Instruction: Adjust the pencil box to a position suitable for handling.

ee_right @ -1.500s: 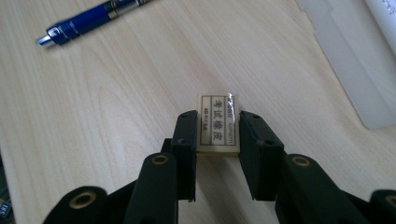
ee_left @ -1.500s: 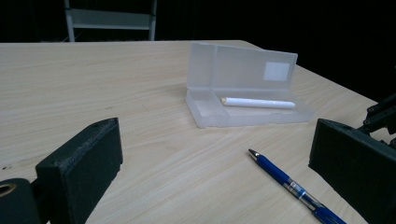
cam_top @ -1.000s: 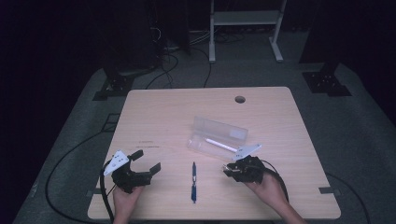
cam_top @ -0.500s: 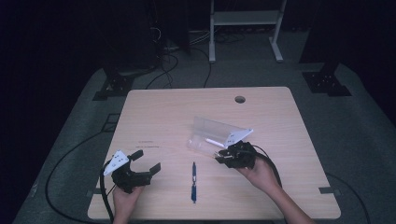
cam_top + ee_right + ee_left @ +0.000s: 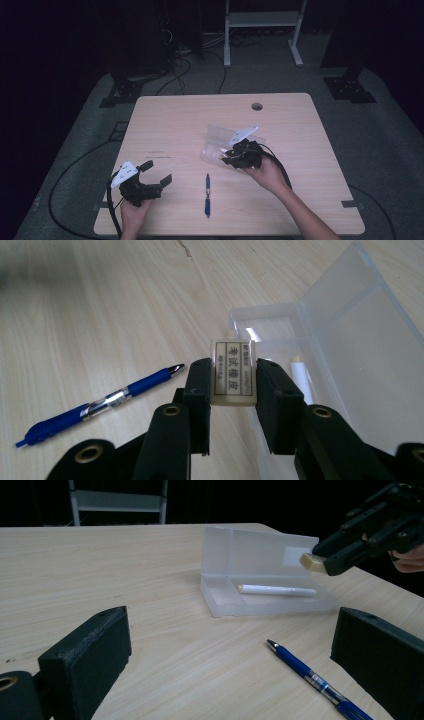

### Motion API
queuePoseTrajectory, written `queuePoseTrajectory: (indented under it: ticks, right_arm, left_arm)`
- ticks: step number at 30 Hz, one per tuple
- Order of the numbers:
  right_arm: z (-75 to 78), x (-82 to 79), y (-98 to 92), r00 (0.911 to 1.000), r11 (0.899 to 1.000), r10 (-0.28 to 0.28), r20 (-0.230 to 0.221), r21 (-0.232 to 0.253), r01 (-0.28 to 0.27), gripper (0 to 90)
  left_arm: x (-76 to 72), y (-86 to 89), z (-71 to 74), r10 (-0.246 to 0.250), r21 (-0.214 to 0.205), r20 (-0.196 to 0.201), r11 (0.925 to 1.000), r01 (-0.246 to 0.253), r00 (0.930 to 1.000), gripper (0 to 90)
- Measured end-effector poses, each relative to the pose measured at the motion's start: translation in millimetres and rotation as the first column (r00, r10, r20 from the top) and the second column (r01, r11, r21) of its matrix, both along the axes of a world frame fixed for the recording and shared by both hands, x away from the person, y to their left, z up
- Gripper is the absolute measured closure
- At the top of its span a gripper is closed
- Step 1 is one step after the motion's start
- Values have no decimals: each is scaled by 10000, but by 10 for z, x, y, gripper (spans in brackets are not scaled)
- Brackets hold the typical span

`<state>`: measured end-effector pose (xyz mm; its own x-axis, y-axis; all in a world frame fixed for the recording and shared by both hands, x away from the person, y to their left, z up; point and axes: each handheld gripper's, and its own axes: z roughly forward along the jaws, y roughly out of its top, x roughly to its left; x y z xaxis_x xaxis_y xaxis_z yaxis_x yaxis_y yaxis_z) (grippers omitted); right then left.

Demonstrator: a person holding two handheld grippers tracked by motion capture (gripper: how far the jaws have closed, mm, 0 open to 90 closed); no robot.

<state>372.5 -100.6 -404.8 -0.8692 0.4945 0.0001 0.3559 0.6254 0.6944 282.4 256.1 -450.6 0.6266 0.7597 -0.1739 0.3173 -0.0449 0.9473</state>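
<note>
Overhead, the right claw (image 5: 235,156) hangs over the clear pencil case (image 5: 220,142) that lies open toward the table's (image 5: 170,120) right edge, while the left claw (image 5: 152,175) rests spread wide and empty near the front left corner. A blue pen (image 5: 207,195) lies between them by the front edge. The wooden table stands on grey carpet in a dark room with cables and a white frame behind.

From the left gripper view, a white pencil (image 5: 277,590) lies in the case's tray, lid propped up.

Through the right gripper view, the jaws pinch an eraser (image 5: 233,372) just above the tray's end. The step looks like stowing the eraser; next it likely needs lowering into the tray beside the pencil, then releasing.
</note>
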Motion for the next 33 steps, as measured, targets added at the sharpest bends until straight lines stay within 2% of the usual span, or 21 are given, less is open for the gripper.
queuePoseTrajectory:
  ticks: [8,16,23,33]
  right_arm:
    - [-19,202,141,9999,9999,-19,-113,-169,17,681]
    - [-7,326,212,9999,9997,-62,-97,-223,60,681]
    - [-6,431,270,9994,9996,-267,-198,37,268,681]
    - [-183,560,388,9981,9988,-497,-364,0,497,681]
  left_arm:
    - [5,-7,-3,-57,-1,9,10000,57,10000,17]
    - [5,7,5,-6,-53,62,10000,6,10000,17]
    - [4,-2,8,-77,-78,85,9999,78,9999,17]
    - [6,0,12,-57,-89,112,9999,58,9999,17]
